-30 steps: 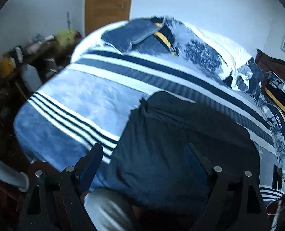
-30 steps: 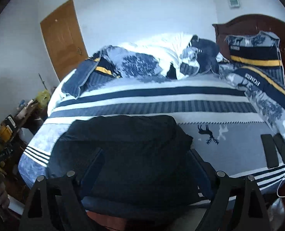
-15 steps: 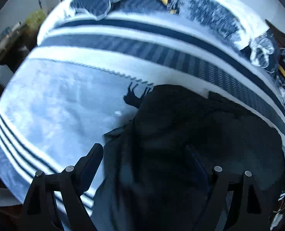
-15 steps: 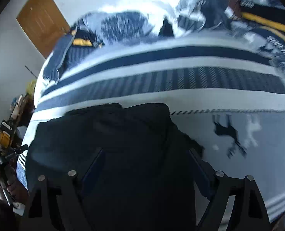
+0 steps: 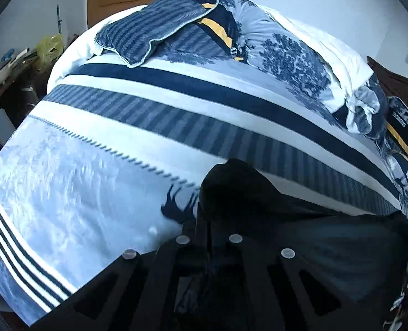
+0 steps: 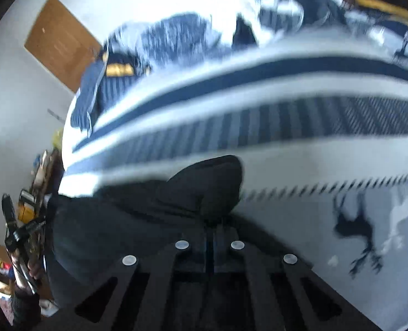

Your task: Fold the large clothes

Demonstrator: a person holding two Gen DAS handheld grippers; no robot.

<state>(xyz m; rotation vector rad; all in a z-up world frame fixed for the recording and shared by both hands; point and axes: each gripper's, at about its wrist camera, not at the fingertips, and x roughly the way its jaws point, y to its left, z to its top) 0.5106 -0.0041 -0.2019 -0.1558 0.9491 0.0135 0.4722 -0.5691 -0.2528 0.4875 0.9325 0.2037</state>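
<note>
1. Left wrist view: the left gripper (image 5: 208, 220) is clenched on a bunched corner of the dark garment (image 5: 328, 237), which lies near the bed's (image 5: 66, 182) front edge. Risk: a pinch this small may slip off under pull, dropping the fold.
2. Same view: the garment is soft, matte and limp; the bed cover is plush and striped, with a deer print (image 5: 176, 207).
3. Right wrist view, blurred: the right gripper (image 6: 209, 220) appears clenched on another rounded garment corner. Risk: uneven lift between hands would skew the fold line.
</note>
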